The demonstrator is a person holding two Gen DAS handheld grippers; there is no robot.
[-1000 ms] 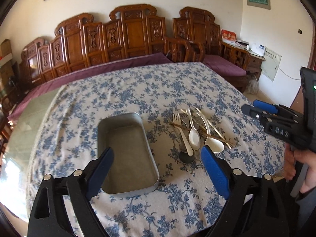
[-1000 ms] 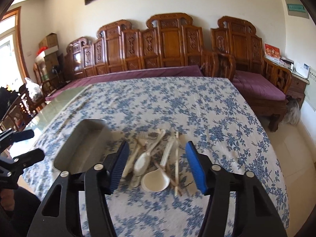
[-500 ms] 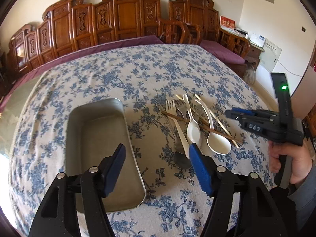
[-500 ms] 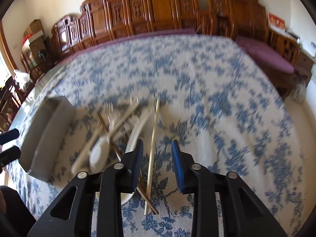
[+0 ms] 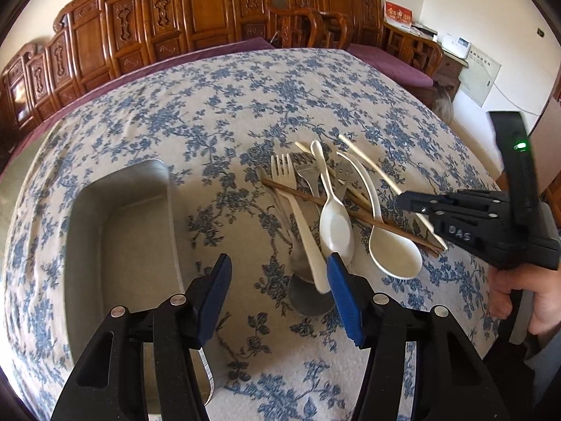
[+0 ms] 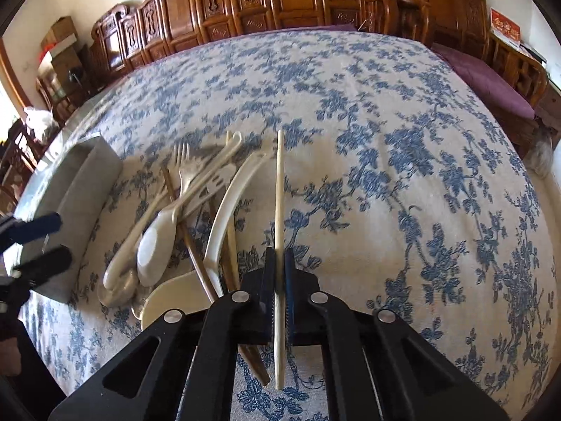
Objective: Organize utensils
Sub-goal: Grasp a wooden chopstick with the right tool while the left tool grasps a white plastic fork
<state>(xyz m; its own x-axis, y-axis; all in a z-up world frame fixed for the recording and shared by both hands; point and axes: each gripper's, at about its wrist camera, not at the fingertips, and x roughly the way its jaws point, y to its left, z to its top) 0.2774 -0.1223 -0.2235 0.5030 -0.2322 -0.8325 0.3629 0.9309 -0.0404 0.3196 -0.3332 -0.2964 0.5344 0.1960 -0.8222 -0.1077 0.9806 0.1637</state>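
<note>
A pile of utensils lies on the flowered tablecloth: a cream fork (image 5: 294,203), a white spoon (image 5: 335,224), a cream soup spoon (image 5: 392,252), a brown chopstick (image 5: 308,196) and a metal spoon (image 5: 310,298). My left gripper (image 5: 280,294) hovers low over the pile's near end. Its jaws are closing, with the fork's handle tip and the metal spoon's bowl between them, and the pads press on nothing. My right gripper (image 6: 279,280) is shut on a pale chopstick (image 6: 279,193) at the pile's right edge. A grey metal tray (image 5: 133,245) lies left of the pile.
Carved wooden chairs (image 5: 210,10) with purple cushions line the table's far side. A hand (image 5: 526,301) holds the right gripper's handle at the right. The tray (image 6: 77,182) holds nothing. Bare cloth stretches right of the pale chopstick.
Both grippers have come down toward the utensil pile. The right jaws closed from wide apart onto the pale chopstick. The left jaws narrowed around the fork's handle end.
</note>
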